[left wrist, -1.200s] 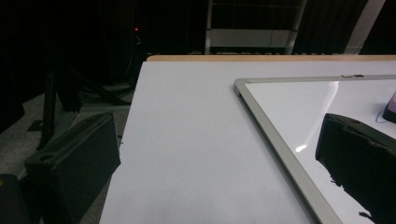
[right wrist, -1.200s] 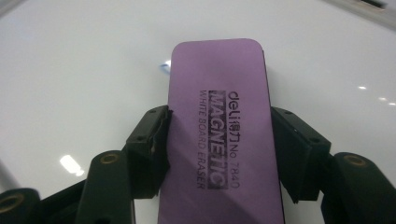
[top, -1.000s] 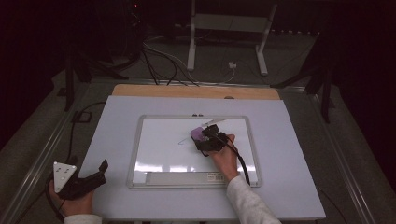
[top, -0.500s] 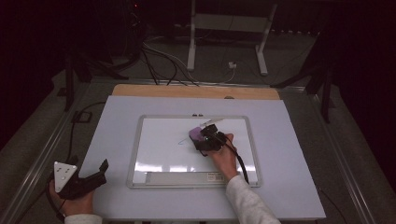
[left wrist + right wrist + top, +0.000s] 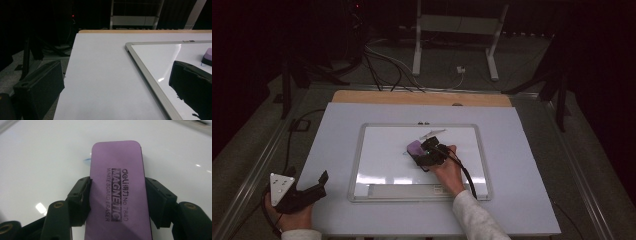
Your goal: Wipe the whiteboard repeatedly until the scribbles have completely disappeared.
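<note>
A purple whiteboard eraser [image 5: 117, 187] lies flat on the whiteboard [image 5: 45, 162], and my right gripper [image 5: 117, 195] is shut on it, pads pressing its two long sides. A small blue smear [image 5: 86, 160] shows on the board beside the eraser's left edge. From above, the right gripper [image 5: 426, 152] and the eraser [image 5: 414, 147] sit in the middle of the framed whiteboard [image 5: 356, 165]. My left gripper [image 5: 319, 186] rests at the table's near left corner, open, off the board. Between its wide-set jaws [image 5: 115, 87] there is only bare table surface; the eraser [image 5: 208, 56] shows at the far right.
The whiteboard lies on a pale tabletop [image 5: 532, 165] with a wooden strip [image 5: 422, 98] along the back edge. A pen tray [image 5: 402, 190] runs along the board's near side. A metal stand [image 5: 454, 30] and cables [image 5: 382, 60] stand on the floor behind the table.
The right gripper has slid the eraser a little to the left across the board. The drawn line beside it has shrunk to a faint trace. The left gripper has stayed put.
</note>
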